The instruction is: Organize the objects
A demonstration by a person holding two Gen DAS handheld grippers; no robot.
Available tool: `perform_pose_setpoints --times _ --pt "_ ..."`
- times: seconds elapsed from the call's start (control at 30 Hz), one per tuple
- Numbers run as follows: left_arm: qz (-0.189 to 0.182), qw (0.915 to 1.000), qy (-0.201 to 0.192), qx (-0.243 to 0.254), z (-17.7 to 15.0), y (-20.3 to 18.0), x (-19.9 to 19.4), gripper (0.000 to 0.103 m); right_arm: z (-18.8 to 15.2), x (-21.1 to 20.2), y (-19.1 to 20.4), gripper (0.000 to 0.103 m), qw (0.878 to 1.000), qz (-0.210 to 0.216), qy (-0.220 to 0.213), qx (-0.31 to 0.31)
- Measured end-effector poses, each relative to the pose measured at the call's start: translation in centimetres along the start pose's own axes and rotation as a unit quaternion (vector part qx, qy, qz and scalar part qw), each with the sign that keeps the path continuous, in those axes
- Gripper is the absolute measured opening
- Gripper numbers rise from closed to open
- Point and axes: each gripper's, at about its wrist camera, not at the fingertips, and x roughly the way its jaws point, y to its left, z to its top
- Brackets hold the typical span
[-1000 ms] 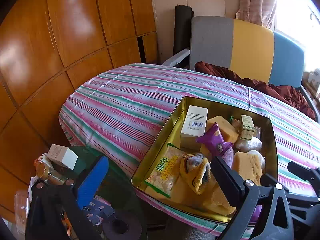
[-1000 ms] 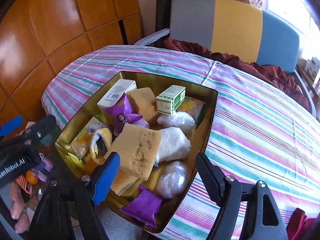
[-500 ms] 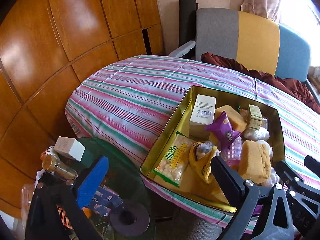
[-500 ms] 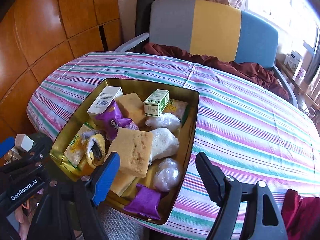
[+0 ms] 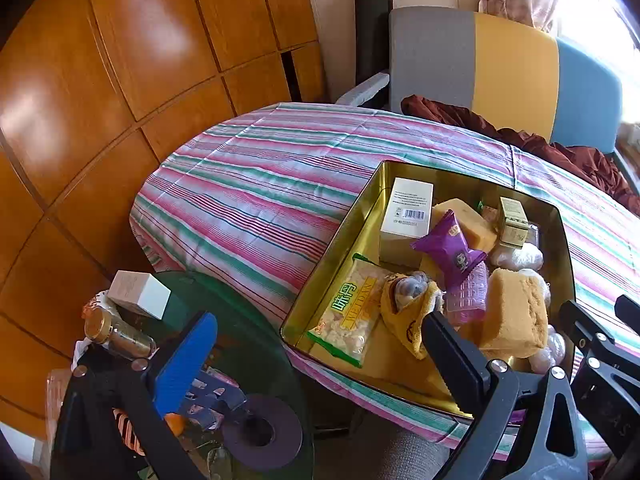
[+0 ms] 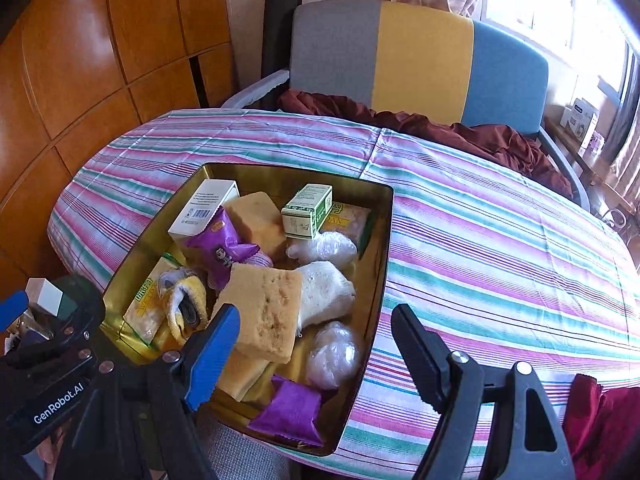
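While both grippers' jaws gape empty, gold tin (image 6: pixel 384 248) heaped with sponges, boxes, packets.

- The gold tin tray (image 6: pixel 382 240) sat on the striped cloth, just ahead of the right gripper (image 6: pixel 316 344), crowded with items.
- A yellow sponge (image 6: pixel 266 312) lay tilted atop the pile, nearest that gripper's blue finger.
- A white box (image 6: pixel 204 212) and a green carton (image 6: pixel 308 210) lay at the far end.
- A purple packet (image 6: pixel 220 250) leaned against the white box.

My two wrist cameras look forward and down from the near table edge (left one more leftward); both share the gold tin (image 5: pixel 400 172) (image 6: pixel 384 208).
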Motion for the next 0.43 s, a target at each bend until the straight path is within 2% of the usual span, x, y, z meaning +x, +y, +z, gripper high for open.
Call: perform_pose_setpoints --times 0.43 --pt "0.0 1.0 0.005 -0.003 -0.17 -0.3 0.31 0.103 0.0 0.2 0.18 0.079 1.0 -0.008 -0.002 -0.007"
